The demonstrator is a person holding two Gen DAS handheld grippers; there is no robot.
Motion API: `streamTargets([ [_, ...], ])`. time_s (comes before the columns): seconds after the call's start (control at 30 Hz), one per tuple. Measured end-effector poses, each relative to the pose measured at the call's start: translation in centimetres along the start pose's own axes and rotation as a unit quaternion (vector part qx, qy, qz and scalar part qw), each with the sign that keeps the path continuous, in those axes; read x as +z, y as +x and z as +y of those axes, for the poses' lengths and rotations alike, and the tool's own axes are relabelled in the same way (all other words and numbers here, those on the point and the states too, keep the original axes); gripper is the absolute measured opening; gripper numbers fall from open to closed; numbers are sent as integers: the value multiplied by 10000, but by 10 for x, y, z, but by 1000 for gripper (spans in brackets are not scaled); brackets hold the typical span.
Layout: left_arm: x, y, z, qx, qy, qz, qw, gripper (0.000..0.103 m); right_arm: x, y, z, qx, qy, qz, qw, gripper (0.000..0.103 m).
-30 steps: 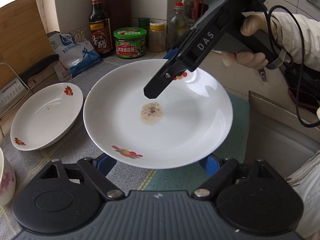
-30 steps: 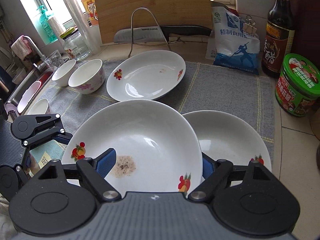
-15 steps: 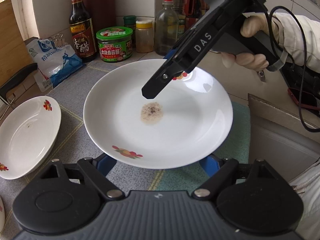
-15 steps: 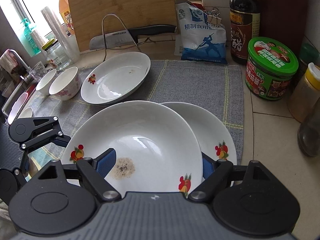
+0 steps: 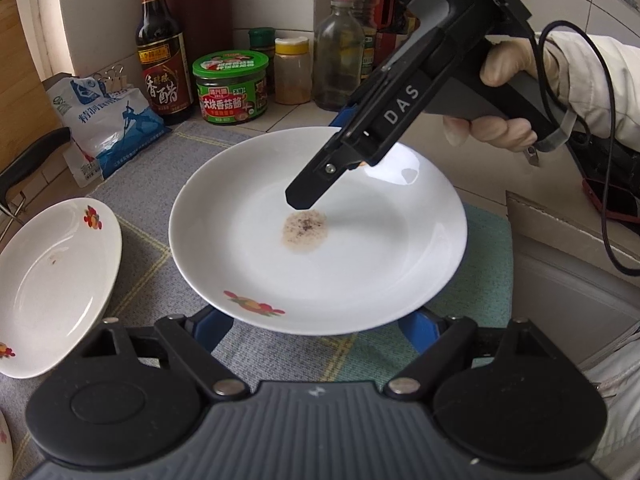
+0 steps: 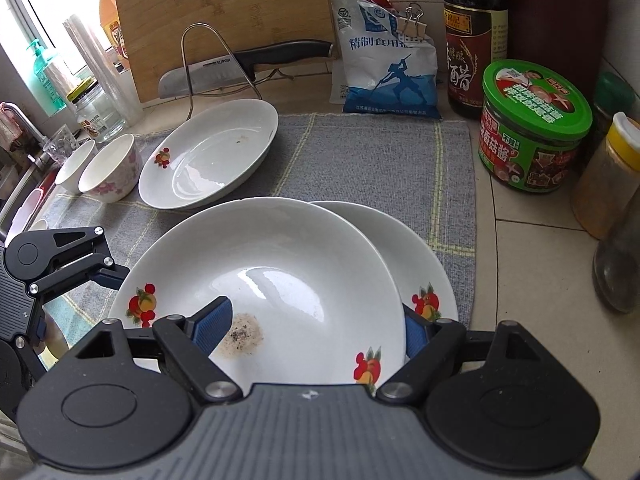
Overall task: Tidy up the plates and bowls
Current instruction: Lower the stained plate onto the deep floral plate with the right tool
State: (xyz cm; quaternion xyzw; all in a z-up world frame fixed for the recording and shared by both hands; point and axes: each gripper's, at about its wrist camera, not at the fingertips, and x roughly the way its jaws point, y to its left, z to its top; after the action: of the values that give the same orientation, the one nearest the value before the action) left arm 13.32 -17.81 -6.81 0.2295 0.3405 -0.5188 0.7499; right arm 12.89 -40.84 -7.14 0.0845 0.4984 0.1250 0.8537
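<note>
Both tools, left and right, clamped opposite rims of stained white fruit-print plate, held above matching plate for stacking.

The counter carried a grey mat; jars stood at three o'clock, a salt bag at twelve o'clock.

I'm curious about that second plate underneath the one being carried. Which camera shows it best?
The right wrist view: the lower plate peeks out on the mat behind the carried plate, fruit motif visible. In the left wrist view the carried plate covers it entirely.
</note>
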Motion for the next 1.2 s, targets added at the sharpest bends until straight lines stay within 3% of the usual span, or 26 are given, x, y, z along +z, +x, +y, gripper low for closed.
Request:
streamTargets([
  [0.6,8,20,13,-117,84,163,9998,89,-7,3,-14,-181,274,97,9994,89],
  [1.2,7,22,15,-120,95,109,9998,92,-23,-23,-12,-314,502,-66,9982,89],
])
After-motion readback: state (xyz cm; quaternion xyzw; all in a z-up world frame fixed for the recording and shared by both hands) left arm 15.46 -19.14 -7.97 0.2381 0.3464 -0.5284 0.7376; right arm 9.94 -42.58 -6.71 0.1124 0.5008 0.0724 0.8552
